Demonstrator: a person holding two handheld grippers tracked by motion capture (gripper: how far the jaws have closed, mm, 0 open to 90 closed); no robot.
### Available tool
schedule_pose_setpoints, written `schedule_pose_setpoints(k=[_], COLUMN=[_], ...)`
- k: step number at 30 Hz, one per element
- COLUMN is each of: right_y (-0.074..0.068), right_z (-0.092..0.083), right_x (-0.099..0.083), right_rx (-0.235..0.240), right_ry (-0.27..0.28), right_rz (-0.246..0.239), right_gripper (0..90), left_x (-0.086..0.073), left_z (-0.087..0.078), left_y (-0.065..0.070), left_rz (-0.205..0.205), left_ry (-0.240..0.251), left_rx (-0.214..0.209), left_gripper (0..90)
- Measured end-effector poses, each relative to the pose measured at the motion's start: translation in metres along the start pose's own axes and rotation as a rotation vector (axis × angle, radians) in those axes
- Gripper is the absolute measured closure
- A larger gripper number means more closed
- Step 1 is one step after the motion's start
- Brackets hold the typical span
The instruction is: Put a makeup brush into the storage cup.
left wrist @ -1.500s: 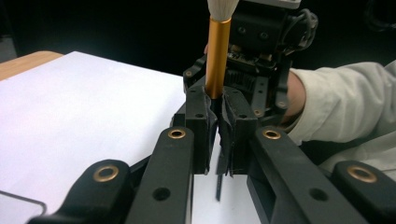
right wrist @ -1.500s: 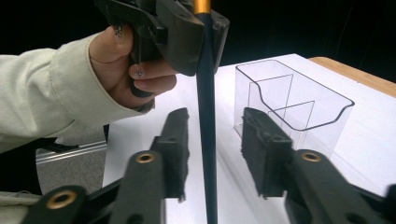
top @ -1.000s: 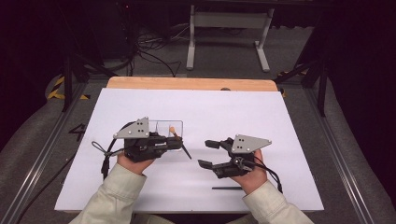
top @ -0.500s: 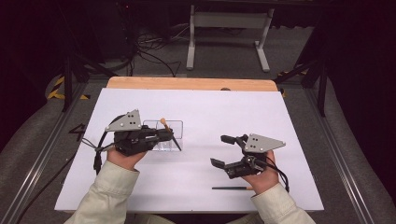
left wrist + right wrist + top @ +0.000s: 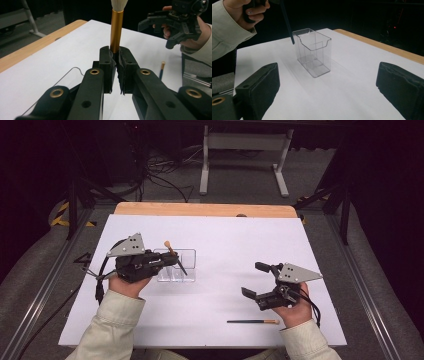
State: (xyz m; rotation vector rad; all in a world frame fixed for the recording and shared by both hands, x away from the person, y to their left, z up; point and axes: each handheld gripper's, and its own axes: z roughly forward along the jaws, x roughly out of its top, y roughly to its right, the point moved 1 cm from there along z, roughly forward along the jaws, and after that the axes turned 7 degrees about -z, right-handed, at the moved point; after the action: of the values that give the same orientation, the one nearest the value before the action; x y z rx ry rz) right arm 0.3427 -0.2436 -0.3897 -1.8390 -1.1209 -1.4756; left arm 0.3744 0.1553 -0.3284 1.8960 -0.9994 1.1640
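A white table (image 5: 220,240) with a wooden far edge carries a clear holder (image 5: 175,266) with several compartments, standing left of centre. The left gripper (image 5: 170,260) is at the holder's left side, its jaws clenched on a makeup brush (image 5: 116,27) with a gold ferrule and dark handle; the brush's handle tip hangs over the holder's near left corner, above the rim. The right gripper (image 5: 255,280) is well apart on the right, its jaws released and just opened wider, with nothing between them. A second, 2nd-smallest thing, a thin brush (image 5: 252,321), lies flat near the front edge, just beside the right hand.
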Motion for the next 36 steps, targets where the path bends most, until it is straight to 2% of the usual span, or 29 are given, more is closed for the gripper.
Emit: schedule_pose_setpoints(k=[3, 14, 15, 18, 26, 36], right_y=[0.003, 0.013, 0.014, 0.014, 0.015, 0.016], right_z=[-0.003, -0.02, -0.021, -0.022, -0.024, -0.025], right_x=[-0.003, -0.009, -0.009, -0.009, -0.01, -0.01], right_rx=[-0.016, -0.074, -0.079, -0.083, -0.089, -0.097], right_ry=[-0.007, 0.005, 0.007, 0.011, 0.011, 0.016], right_rz=[0.001, 0.023, 0.023, 0.025, 0.027, 0.032], right_gripper=[4.6, 4.4, 4.4, 4.4, 4.4, 4.5], left_x=[0.0, 0.001, 0.001, 0.0, 0.001, 0.002], left_z=[-0.001, 0.003, 0.003, 0.005, 0.001, 0.005], left_y=[-0.001, -0.009, -0.009, -0.012, -0.016, -0.015], left_rz=[-0.006, -0.002, -0.002, 0.003, -0.016, 0.013], left_ry=[0.006, -0.016, -0.016, -0.02, -0.006, -0.029], left_rx=[0.011, 0.114, 0.114, 0.14, 0.188, 0.28], left_gripper=[82.4, 82.4, 82.4, 82.4, 82.4, 82.4])
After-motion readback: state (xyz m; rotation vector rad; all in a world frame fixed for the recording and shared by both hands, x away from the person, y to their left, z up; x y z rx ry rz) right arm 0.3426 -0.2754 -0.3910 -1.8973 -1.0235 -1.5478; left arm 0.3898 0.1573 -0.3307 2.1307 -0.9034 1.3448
